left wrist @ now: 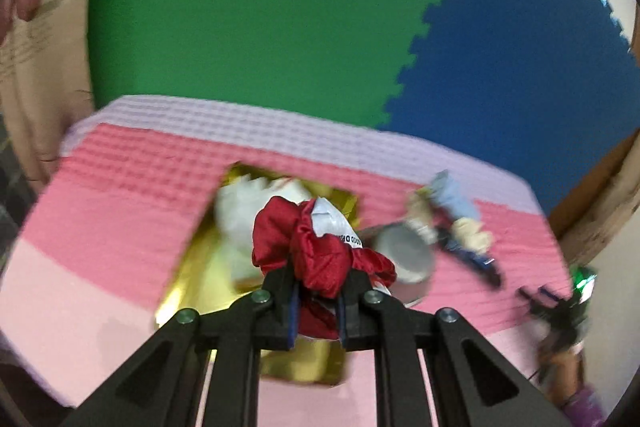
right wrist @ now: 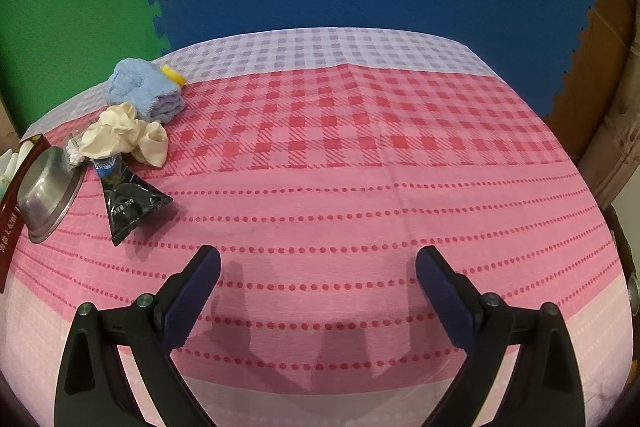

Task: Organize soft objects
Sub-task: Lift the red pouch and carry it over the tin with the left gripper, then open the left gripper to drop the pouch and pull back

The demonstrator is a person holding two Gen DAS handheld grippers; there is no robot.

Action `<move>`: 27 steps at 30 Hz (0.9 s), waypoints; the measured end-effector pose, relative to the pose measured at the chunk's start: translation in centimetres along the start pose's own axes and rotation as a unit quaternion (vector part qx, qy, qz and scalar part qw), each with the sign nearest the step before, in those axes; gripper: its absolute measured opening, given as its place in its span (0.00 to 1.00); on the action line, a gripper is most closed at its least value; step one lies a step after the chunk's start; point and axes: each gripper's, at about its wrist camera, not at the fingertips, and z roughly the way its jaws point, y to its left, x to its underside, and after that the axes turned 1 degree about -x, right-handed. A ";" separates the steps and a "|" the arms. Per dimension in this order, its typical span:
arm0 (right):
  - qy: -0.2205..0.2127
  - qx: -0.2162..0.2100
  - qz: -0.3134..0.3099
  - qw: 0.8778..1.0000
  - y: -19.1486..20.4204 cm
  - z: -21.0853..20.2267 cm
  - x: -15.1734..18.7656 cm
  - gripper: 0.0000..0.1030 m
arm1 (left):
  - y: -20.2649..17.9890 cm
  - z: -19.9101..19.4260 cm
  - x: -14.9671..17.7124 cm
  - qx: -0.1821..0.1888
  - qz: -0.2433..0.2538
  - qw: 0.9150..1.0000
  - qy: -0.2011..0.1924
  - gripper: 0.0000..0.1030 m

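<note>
Left tool (left wrist: 318, 297) pinches a bunched red satin cloth (left wrist: 316, 251), carried above the gold-lined box (left wrist: 188, 267) on the bench (left wrist: 120, 195), likely for dropping in. Right tool (right wrist: 318, 281) hangs spread and empty; blue towel (right wrist: 140, 91) and cream cloth (right wrist: 124, 139) wait unsorted.

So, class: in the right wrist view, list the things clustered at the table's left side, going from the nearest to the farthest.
Black pouch → cream scrunchie → light blue towel → yellow item behind the towel. The steel bowl sits beside the pouch, so it is left out.
</note>
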 end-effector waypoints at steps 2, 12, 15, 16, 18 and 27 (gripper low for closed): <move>0.001 0.003 -0.001 1.000 0.0 0.0 0.0 0.94 | 1.5 0.0 0.8 -0.018 0.006 1.000 0.007 0.13; 0.014 0.020 -0.010 1.000 0.3 0.5 -0.1 0.94 | 5.3 4.1 3.9 -0.043 0.036 0.998 0.034 0.13; 0.019 0.025 -0.014 0.999 0.4 0.7 -0.2 0.94 | 5.8 5.2 4.2 -0.037 0.032 0.998 0.037 0.13; 0.020 0.026 -0.015 0.999 0.4 0.8 -0.2 0.94 | 6.0 5.6 4.2 -0.040 0.033 0.998 0.038 0.14; 0.021 0.027 -0.015 0.999 0.4 0.8 -0.2 0.94 | 6.2 6.4 4.4 -0.049 0.035 0.997 0.043 0.14; 0.024 0.027 -0.016 0.999 0.3 0.8 -0.2 0.95 | 5.8 7.3 5.1 -0.103 0.056 0.992 0.043 0.39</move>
